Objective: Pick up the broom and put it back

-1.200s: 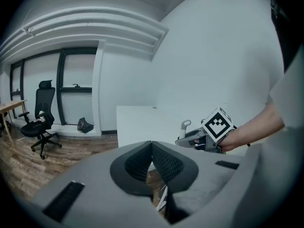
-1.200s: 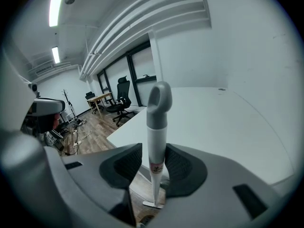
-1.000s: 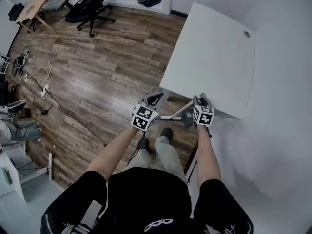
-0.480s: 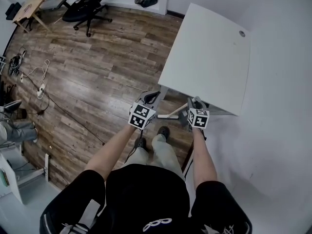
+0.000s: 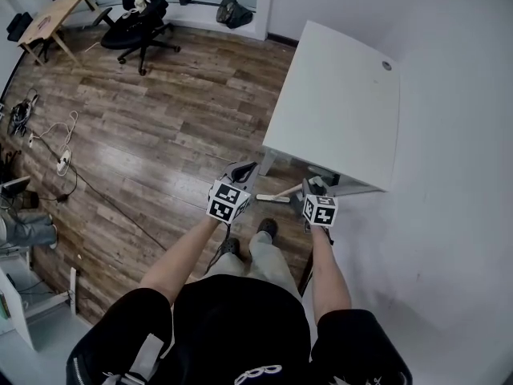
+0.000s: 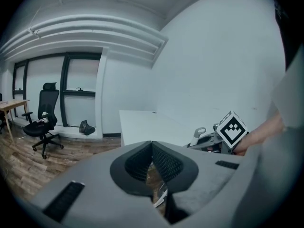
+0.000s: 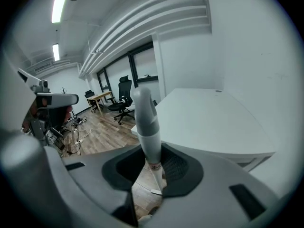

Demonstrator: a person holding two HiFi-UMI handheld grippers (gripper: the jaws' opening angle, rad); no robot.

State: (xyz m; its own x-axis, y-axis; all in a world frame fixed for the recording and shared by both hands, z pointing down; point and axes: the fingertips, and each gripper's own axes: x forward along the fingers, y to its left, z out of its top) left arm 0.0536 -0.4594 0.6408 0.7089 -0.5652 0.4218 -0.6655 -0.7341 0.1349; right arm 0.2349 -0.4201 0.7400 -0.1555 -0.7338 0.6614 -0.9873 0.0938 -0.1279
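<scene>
Two grippers are held side by side just in front of the white surface (image 5: pixel 337 95). The right gripper (image 7: pixel 153 164) is clamped on the broom handle (image 7: pixel 145 125), a pale grey pole that rises between its pads. Seen from the head view, the handle slants from the right gripper toward the left gripper (image 5: pixel 245 171), above the wooden floor (image 5: pixel 152 135). The left gripper's jaws are closed together on nothing. An office chair (image 5: pixel 140 24) stands well apart

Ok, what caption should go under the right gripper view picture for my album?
The right gripper clamps the broom handle beside a white table.
</scene>
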